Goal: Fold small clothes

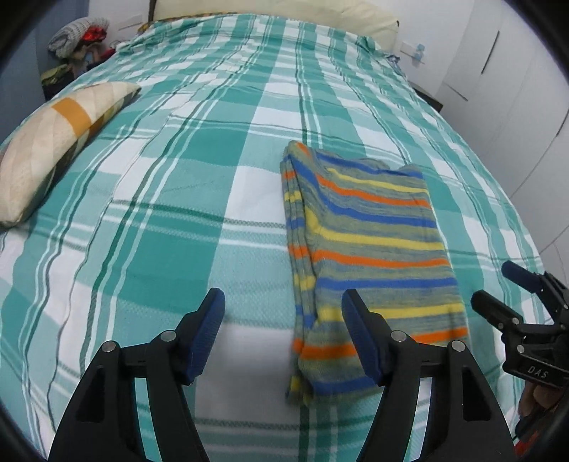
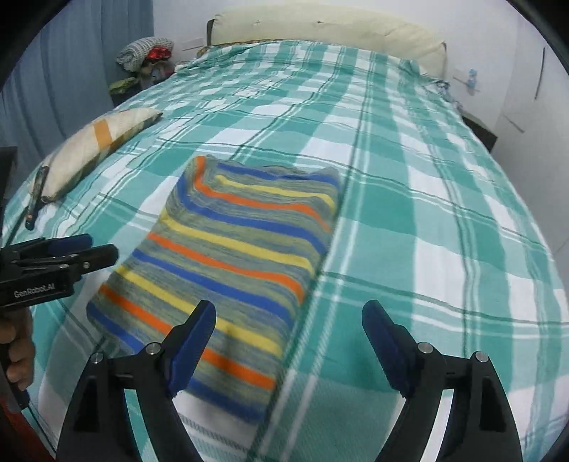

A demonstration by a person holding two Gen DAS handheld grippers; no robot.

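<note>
A small striped garment [image 1: 370, 245], grey-green with blue, orange and yellow bands, lies folded in a long rectangle on the bed; it also shows in the right wrist view [image 2: 234, 263]. My left gripper [image 1: 284, 302] is open and empty, just above the garment's near left corner. My right gripper [image 2: 288, 316] is open and empty over the garment's near right edge. The right gripper [image 1: 498, 288] appears at the right edge of the left wrist view, and the left gripper [image 2: 96, 248] at the left edge of the right wrist view.
The bed has a teal and white plaid cover [image 1: 199, 149]. A patterned pillow [image 1: 53, 142] lies at the left. A cream headboard [image 2: 320, 28] is at the far end. A pile of clothes [image 2: 145, 53] sits beyond the far left corner. White cupboards [image 1: 515, 89] stand right.
</note>
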